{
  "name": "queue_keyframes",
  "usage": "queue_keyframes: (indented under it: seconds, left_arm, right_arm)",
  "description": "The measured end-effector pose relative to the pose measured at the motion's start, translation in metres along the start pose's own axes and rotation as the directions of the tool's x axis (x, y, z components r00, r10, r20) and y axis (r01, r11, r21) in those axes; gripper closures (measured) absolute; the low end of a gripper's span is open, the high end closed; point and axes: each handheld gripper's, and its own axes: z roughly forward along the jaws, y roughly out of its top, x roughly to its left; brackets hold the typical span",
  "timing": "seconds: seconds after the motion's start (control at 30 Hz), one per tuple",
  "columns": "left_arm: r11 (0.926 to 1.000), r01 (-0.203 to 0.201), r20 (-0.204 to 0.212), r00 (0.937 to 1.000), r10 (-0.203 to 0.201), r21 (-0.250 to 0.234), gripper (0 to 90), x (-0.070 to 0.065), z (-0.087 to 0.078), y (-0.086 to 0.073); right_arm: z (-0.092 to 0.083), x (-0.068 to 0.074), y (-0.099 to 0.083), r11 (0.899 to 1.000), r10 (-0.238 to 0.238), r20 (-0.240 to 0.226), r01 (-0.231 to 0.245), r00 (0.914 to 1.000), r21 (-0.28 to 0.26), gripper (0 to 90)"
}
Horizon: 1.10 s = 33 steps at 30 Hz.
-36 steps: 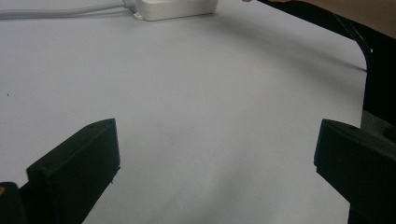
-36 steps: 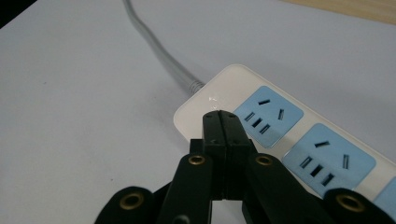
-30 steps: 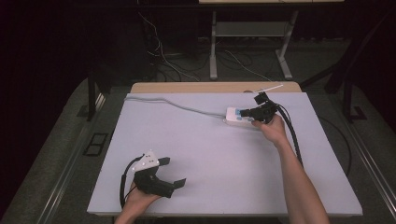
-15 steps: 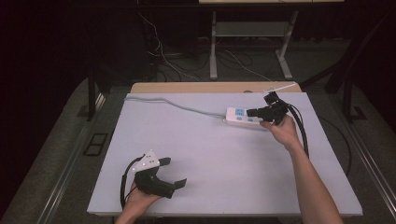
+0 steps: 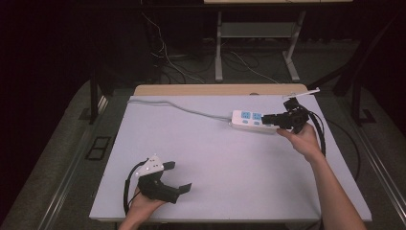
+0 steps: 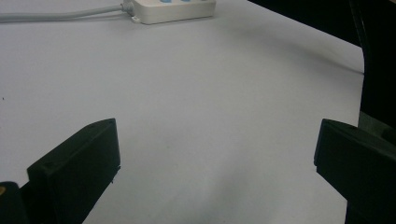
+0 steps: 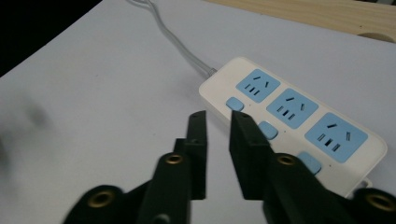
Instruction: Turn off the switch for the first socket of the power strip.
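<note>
Black jaws of the right gripper [image 7: 217,123] had just been parting slightly, holding nothing, just above the power strip [image 7: 299,116].

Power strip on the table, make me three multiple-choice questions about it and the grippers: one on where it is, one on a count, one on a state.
1. Where does the power strip lie on the table?
A. far right part
B. near left corner
C. on the floor

2. How many blue socket panels does it have?
A. one
B. three
C. five

3. How is the left gripper?
A. shut on the cord
B. shut, nothing in it
C. open, nothing in it

Answers:
1. A, the high view shows it by the right gripper.
2. B, the right gripper view shows three in a row.
3. C, its jaws stand wide apart over bare table.
</note>
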Motion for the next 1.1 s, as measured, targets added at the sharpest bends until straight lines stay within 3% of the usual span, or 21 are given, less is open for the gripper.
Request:
queue_keyframes:
  seconds: [0.07, 0.1, 0.27, 0.37, 0.4, 0.43, 1.1]
  left_arm:
    - [1.0, 0.001, 0.0, 1.0, -0.001, -0.002, 0.0, 0.0, 0.0, 0.0]
    - [1.0, 0.001, 0.0, 1.0, -0.001, -0.001, 0.0, 0.0, 0.0, 0.0]
    - [1.0, 0.004, -0.002, 1.0, -0.004, 0.0, 0.0, 0.001, 0.001, 0.0]
    - [1.0, 0.004, -0.002, 1.0, -0.004, 0.001, 0.0, 0.001, 0.001, 0.0]
    - [1.0, 0.004, -0.003, 1.0, -0.004, 0.001, 0.0, 0.001, 0.001, 0.0]
    - [1.0, 0.004, -0.004, 1.0, -0.004, 0.001, 0.0, 0.001, 0.001, 0.0]
    - [1.0, 0.007, -0.004, 1.0, -0.006, 0.004, 0.0, 0.001, 0.001, -0.001]
  right_arm:
    - [-0.002, 0.0, -0.001, 1.0, 0.0, 0.001, 0.0, 1.0, 0.002, 64.5]
    - [-0.006, 0.002, -0.004, 1.0, -0.003, 0.017, 0.003, 0.9998, -0.007, 54.9]
    - [-0.017, 0.006, -0.014, 0.999, 0.008, 0.017, -0.008, 0.9998, -0.038, 26.8]
    - [-0.024, 0.01, -0.021, 0.999, 0.014, 0.002, -0.014, 0.9999, -0.051, 12.7]
    - [-0.024, 0.01, -0.021, 0.999, 0.014, 0.002, -0.014, 0.9999, -0.051, 12.7]
    - [-0.027, 0.013, -0.026, 0.998, 0.017, 0.005, -0.017, 0.9998, -0.06, 3.1]
    - [-0.047, 0.044, -0.08, 0.996, -0.01, -0.077, 0.003, 0.997, -0.086, 0.3]
